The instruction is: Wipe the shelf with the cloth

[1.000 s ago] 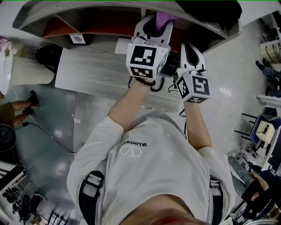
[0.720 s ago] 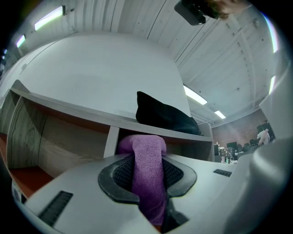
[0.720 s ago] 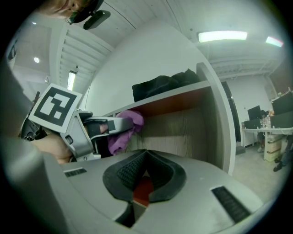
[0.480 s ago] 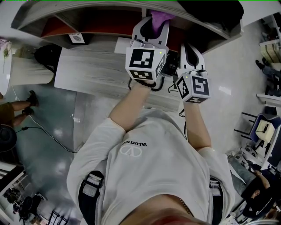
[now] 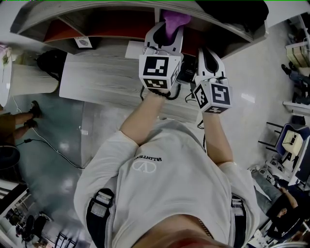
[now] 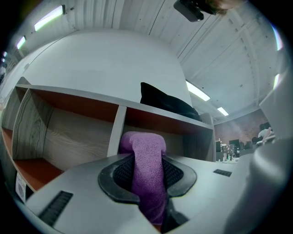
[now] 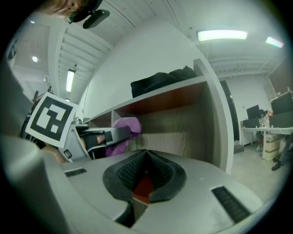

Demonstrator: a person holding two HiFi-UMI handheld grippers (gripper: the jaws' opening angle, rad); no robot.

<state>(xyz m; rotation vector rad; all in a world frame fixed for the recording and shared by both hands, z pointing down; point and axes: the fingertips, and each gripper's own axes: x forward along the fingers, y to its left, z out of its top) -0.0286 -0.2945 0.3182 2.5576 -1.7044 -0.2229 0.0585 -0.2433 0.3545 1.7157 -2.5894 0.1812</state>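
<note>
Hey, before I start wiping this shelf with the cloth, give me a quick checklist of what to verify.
1. Grip: ok, left gripper is shut on the purple cloth.
2. Cloth touching the shelf board: cannot tell.
3. Spare tool: ok, right gripper has its jaws together on nothing.
4. Sweep room leftward: not ok, upright divider stands right beside the cloth.
5. Clutter: ok, black bag lies on top of the shelf, outside the compartments.

Shelf (image 5: 87, 14) spans the top of the frame, with the tabletop (image 5: 101, 80) just below it at centre left. Left tongs (image 5: 164, 26) sit top centre, with the cloth (image 5: 175, 18) between them at the shelf divider. Right tongs (image 5: 206, 52) are just right, before the right compartment. Bag (image 5: 232, 9) lies on the shelf top, upper right.
</note>
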